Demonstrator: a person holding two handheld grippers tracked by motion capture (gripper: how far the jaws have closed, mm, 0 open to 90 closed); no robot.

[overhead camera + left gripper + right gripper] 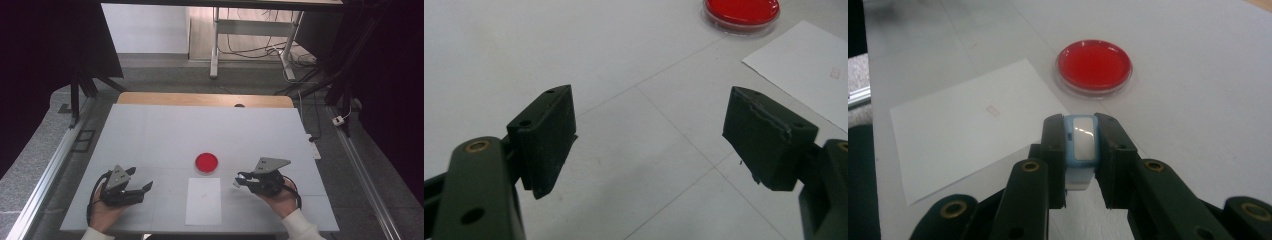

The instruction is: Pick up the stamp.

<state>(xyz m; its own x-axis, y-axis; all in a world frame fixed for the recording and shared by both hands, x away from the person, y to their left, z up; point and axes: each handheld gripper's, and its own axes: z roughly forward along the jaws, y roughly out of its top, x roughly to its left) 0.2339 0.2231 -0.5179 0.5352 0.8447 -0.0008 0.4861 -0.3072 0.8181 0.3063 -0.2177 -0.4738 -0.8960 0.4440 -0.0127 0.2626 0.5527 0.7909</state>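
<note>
A round clear dish with red filling [206, 163] [742, 11] [1094, 66] sits at the table's middle front. A white paper sheet [203, 200] [807, 67] [965, 125] with a tiny square mark lies just in front of it. My right gripper [239, 180] [1082, 137] hovers right of the sheet, shut on a small light-blue and white object [1081, 147], pointing toward the dish. My left gripper [145, 186] [649, 135] rests low at the front left, jaws wide apart with nothing between them.
The white table top [165, 135] has a wooden strip along its far edge. Metal rails run down both sides. Beyond the table stand a white frame's legs [215, 45] and cables on the floor.
</note>
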